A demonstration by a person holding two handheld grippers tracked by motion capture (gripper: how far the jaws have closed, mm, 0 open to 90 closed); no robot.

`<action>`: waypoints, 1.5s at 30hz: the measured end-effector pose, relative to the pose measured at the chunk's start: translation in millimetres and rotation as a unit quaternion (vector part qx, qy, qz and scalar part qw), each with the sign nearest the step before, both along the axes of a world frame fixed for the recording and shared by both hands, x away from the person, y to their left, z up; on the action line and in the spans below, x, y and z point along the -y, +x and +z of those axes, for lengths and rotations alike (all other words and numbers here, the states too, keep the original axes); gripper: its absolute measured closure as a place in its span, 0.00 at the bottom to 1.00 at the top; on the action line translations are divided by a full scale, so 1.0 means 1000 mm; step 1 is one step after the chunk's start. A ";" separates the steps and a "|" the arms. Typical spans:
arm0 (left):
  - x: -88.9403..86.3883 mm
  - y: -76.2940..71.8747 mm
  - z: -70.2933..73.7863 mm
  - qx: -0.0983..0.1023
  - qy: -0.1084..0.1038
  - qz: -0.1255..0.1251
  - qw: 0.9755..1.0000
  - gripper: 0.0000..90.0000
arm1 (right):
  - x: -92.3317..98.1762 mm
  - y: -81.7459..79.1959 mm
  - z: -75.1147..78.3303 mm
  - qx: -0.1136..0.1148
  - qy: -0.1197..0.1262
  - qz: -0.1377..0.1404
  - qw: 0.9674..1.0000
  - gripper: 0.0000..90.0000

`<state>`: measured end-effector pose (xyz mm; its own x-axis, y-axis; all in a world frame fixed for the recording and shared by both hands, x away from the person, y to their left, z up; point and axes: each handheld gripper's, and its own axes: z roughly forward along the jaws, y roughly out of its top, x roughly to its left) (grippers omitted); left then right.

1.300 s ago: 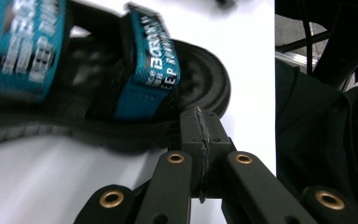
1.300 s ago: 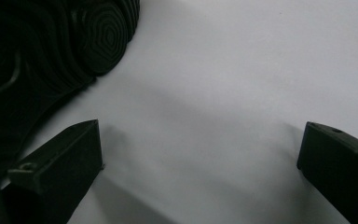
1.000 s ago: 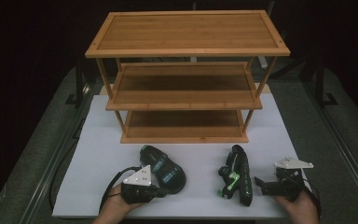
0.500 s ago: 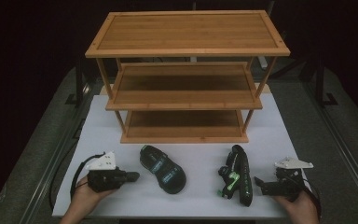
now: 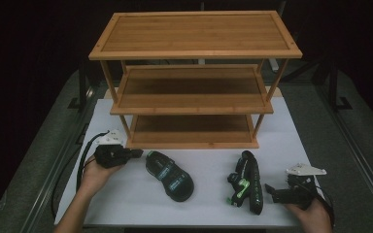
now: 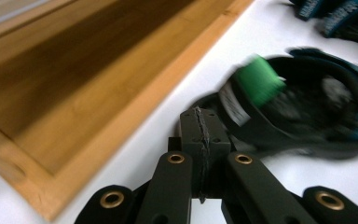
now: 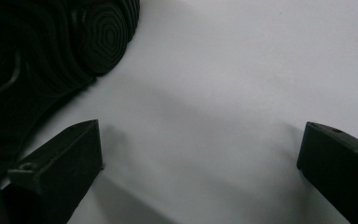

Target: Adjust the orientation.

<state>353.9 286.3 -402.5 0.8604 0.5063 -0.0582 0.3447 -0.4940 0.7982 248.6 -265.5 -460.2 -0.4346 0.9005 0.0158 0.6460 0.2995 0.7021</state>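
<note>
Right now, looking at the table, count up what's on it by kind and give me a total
Shoes: 2, the upright shoe and the shoe lying on its side
Three-tier bamboo shelf rack: 1
Handheld grippers: 2, the left gripper and the right gripper
Total: 5

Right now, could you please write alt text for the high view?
Two dark shoes lie on a white table before an empty three-tier bamboo rack. The shut left gripper points at the left shoe; the open right gripper sits beside the right shoe.
</note>
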 end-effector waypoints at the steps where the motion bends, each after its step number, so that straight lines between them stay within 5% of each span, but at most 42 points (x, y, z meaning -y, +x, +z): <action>1: 0.003 0.005 -0.002 -0.001 -0.001 -0.001 1.000 1.00 | 0.000 0.000 0.000 0.000 0.000 0.000 1.000 0.00; 9: 0.029 0.031 -0.020 -0.011 -0.012 -0.015 1.000 1.00 | 0.000 0.000 0.000 0.000 0.000 0.000 1.000 0.00; 19: 0.038 0.040 -0.035 -0.040 -0.017 -0.029 0.999 1.00 | 0.000 0.000 0.000 0.000 0.000 0.000 1.000 0.00; 30: 0.028 0.032 -0.033 -0.045 -0.005 -0.029 0.999 1.00 | 0.000 0.000 0.000 0.000 0.000 0.000 1.000 0.00; 45: 0.003 -0.001 -0.030 -0.046 0.009 -0.037 0.998 1.00 | 0.000 0.000 0.000 0.000 0.000 0.000 1.000 0.00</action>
